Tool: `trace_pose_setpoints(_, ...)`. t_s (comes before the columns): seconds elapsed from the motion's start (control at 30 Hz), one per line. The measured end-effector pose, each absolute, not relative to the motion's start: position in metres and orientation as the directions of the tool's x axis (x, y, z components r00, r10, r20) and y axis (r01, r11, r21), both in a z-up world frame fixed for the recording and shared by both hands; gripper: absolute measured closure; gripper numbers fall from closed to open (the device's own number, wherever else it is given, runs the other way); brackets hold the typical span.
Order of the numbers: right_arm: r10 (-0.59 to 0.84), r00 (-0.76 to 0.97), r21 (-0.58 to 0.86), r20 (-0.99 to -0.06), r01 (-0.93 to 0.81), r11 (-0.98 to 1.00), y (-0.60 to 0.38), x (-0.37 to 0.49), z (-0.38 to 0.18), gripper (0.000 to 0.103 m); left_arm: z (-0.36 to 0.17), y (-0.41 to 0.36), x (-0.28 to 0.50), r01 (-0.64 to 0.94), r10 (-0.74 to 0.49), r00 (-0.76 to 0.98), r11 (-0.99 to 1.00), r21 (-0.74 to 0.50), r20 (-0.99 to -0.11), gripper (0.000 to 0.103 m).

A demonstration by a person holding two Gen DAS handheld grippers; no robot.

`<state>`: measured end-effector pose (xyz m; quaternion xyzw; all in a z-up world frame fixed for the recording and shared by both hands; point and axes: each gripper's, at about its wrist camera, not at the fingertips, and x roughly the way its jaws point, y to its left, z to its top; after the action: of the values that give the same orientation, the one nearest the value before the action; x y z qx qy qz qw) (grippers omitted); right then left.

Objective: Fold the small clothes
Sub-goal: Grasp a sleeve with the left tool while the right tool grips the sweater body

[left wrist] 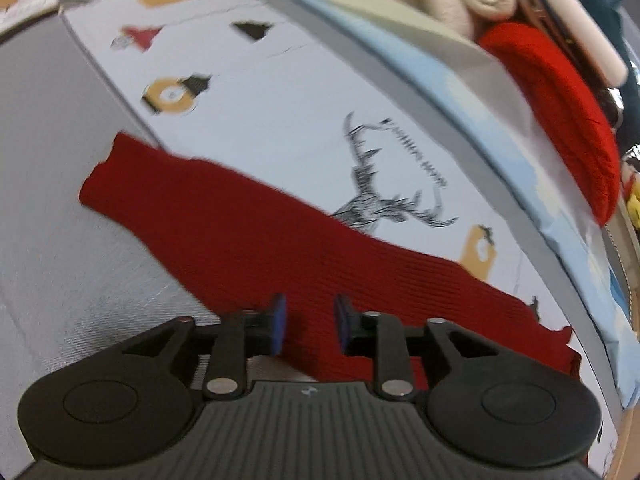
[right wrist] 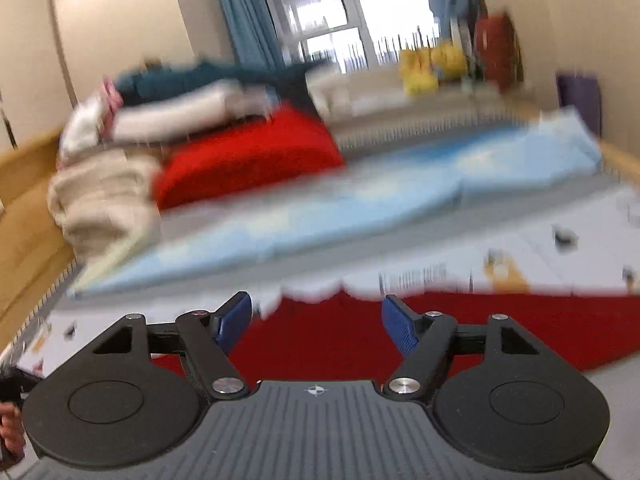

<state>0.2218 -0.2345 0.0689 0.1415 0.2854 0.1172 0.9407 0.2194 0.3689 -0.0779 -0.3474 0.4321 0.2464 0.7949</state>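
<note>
Overhead, two handheld grippers hang above a dark red ribbed knit garment spread on a white printed sheet.

Seen from the left wrist, the left gripper points steeply down, its blue pads parted by a narrow gap with the red knit below them and nothing pinched between. The garment lies slantwise across the sheet's stag drawing, one end reaching the grey mattress. From the blurred right wrist view, the right gripper has its jaws spread wide over the garment's edge, gripping nothing. Behind lie a pale blue folded cloth, a bright red folded knit and cream blankets.
</note>
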Motion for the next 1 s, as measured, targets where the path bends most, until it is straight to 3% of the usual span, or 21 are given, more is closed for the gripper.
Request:
trace_pose_setpoints(0.17,0.364,0.753,0.392,-0.548,-0.154,0.907,-0.237,0.238,0.063,0.03,-0.112,0.401,0.207,-0.774,0.04,0.45,0.517,-0.367,-0.892,0.064)
trace_pose_setpoints(0.4,0.291,0.716,0.337,-0.634,-0.083,0.938,-0.251,0.259,0.045,0.03,-0.129,0.419,0.207,-0.802,0.05,0.455,0.458,-0.384,-0.889,0.066)
trace_pose_setpoints(0.5,0.28,0.707,0.338,-0.649,-0.061,0.939,-0.258,0.264,0.041,0.03,-0.126,0.42,0.212,-0.786,0.092,0.474,0.493,-0.374,-0.875,0.087)
trace_pose_setpoints(0.57,0.276,0.704,0.329,-0.655,-0.062,0.942,-0.26,0.268,0.036,0.03,-0.115,0.419,0.212,-0.798,0.2,0.477,0.506,-0.327,-0.856,0.089)
trace_pose_setpoints(0.67,0.259,0.701,0.308,-0.665,-0.059,0.95,-0.261,0.268,0.033,0.03,-0.097,0.415,0.215,-0.788,0.295,0.519,0.53,-0.314,-0.802,0.089)
trace_pose_setpoints(0.8,0.252,0.685,0.295,-0.683,-0.056,0.954,-0.261,0.27,0.027,0.03,-0.115,0.421,0.221,-0.817,0.199,0.481,0.456,-0.353,-0.854,0.071)
trace_pose_setpoints(0.87,0.248,0.677,0.287,-0.693,-0.057,0.956,-0.259,0.271,0.023,0.03,-0.122,0.422,0.219,-0.843,0.201,0.443,0.425,-0.33,-0.874,0.085)
trace_pose_setpoints(1.0,0.241,0.674,0.281,-0.699,-0.051,0.958,-0.261,0.274,0.02,0.03,-0.096,0.403,0.225,-0.837,0.308,0.439,0.48,-0.261,-0.844,0.089)
